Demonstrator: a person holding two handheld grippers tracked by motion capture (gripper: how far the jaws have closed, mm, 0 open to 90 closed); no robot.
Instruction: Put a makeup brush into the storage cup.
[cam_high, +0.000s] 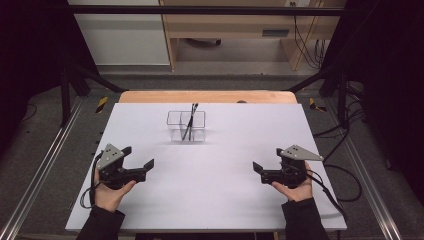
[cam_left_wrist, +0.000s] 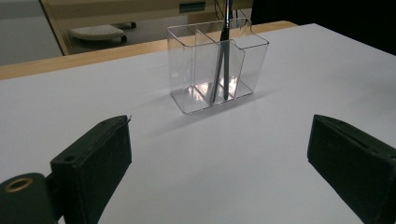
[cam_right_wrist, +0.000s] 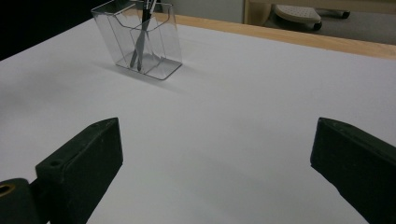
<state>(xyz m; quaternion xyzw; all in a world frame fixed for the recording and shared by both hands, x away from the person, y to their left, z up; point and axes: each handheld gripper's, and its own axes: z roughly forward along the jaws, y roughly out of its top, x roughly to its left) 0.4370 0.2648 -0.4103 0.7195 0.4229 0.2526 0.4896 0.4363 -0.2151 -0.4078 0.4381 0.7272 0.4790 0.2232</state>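
Both grippers idle near the front of the counter, nothing in hand. Left gripper has its jaws spread wide and empty; right gripper likewise wide apart and empty, both aimed inward toward the middle. Each is held low, just above the white surface, well apart from the other.

The work object is the clear organizer, standing upright at the centre-back of the counter, well ahead of both grippers. It holds dark pens leaning against an inner divider; in the left gripper view they look like two slim shafts, one black, one greyer.

Step looks like a rest pose: either before a reach or with the pens already placed; cannot tell which. A next move would call for a forward reach to the organizer and a narrow pinch from above on a pen top, without knocking the light container.

Materials: organizer is thin glossy transparent plastic, rectangular, several compartments, stepped walls. Counter is matte white sheet on a wood edge.
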